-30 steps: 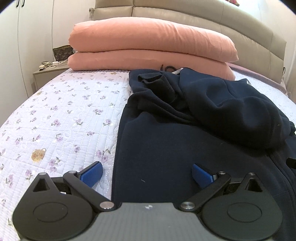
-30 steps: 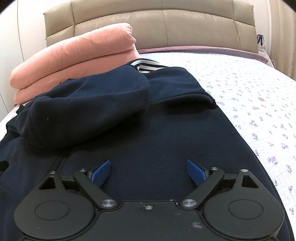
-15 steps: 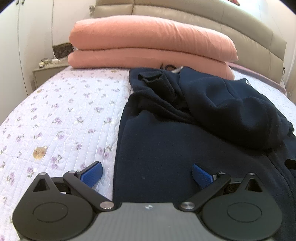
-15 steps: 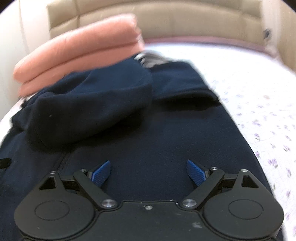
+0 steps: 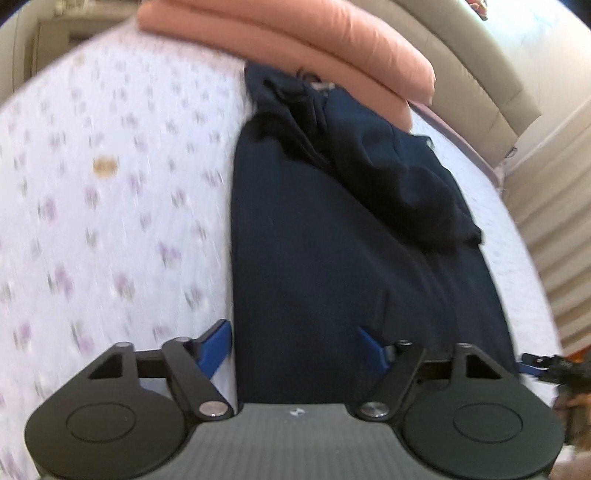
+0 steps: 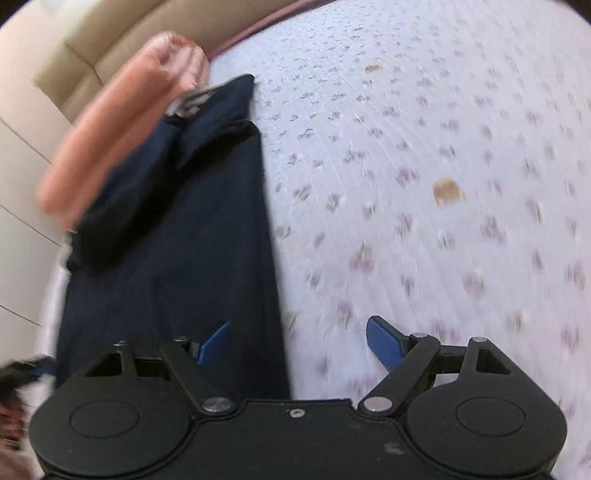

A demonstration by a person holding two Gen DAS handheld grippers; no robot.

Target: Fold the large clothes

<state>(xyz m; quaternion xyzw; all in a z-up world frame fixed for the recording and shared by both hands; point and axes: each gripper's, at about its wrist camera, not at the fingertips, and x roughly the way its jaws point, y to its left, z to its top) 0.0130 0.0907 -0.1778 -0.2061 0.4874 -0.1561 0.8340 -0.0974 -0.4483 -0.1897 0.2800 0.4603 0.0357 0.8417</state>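
Note:
A large navy garment (image 5: 314, 240) lies lengthwise on the bed, its upper part bunched in folds near the pillows. My left gripper (image 5: 295, 347) hangs over the garment's left edge, jaws closing. One blue fingertip (image 5: 216, 345) is over the bedspread and the other over the cloth, and neither pad presses on it. My right gripper (image 6: 299, 343) straddles the right edge of the same garment (image 6: 184, 240), jaws closing too, with nothing pinched. The tip of the other gripper (image 5: 543, 369) shows at the right rim of the left wrist view.
Two stacked pink pillows (image 5: 295, 44) lie at the head of the bed against a beige padded headboard (image 5: 480, 55). The floral white bedspread (image 6: 443, 184) spreads wide on both sides of the garment. A nightstand (image 5: 55, 26) stands at the far left, a curtain (image 5: 554, 229) at the right.
Both grippers have tipped downward and swung outward, the left to the garment's left edge and the right to its right edge. The left jaws have narrowed; the views are motion-blurred.

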